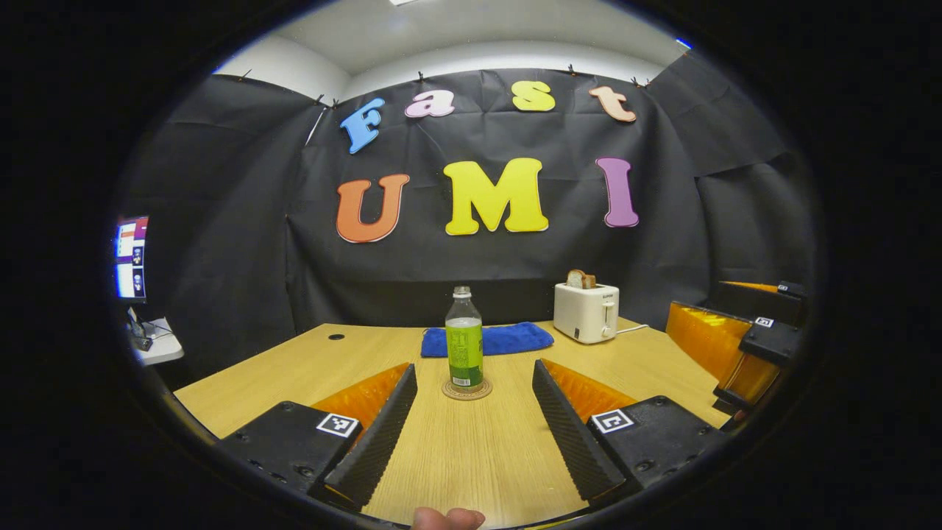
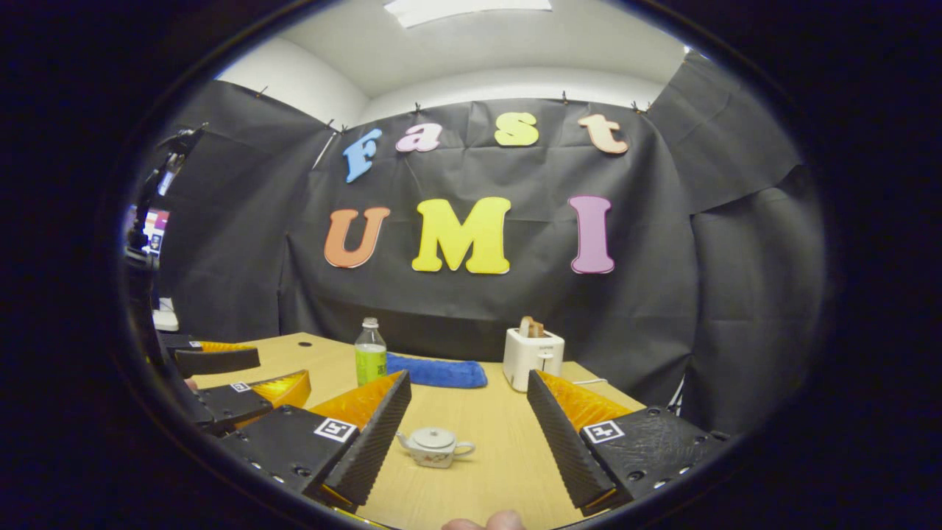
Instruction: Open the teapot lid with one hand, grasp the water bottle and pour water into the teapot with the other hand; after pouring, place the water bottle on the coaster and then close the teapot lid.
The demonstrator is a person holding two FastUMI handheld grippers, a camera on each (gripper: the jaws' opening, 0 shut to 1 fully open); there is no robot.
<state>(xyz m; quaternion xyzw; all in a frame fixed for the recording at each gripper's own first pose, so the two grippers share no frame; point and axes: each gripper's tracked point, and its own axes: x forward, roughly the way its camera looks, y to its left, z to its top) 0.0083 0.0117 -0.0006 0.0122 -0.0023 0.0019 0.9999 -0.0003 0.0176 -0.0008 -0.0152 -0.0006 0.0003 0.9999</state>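
Altogether one water bottle (image 1: 464,338), one teapot (image 2: 434,446), both grippers' fingers spread wide.

- Bottle (image 1: 464,340) stands on the coaster (image 1: 466,390), straight ahead of the left gripper (image 1: 475,427).
- Cloth (image 1: 500,339) lies behind the bottle; toaster (image 1: 586,311) right of the cloth.
- Teapot (image 2: 434,447) sits on the table (image 2: 486,419), between the right gripper's (image 2: 464,434) fingers.

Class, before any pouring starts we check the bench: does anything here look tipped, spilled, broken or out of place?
Nothing stands out. The water bottle stands upright on its coaster, the teapot sits level with its lid on, and the blue cloth lies flat beside the toaster. No spills show on the table. Both grippers are open.
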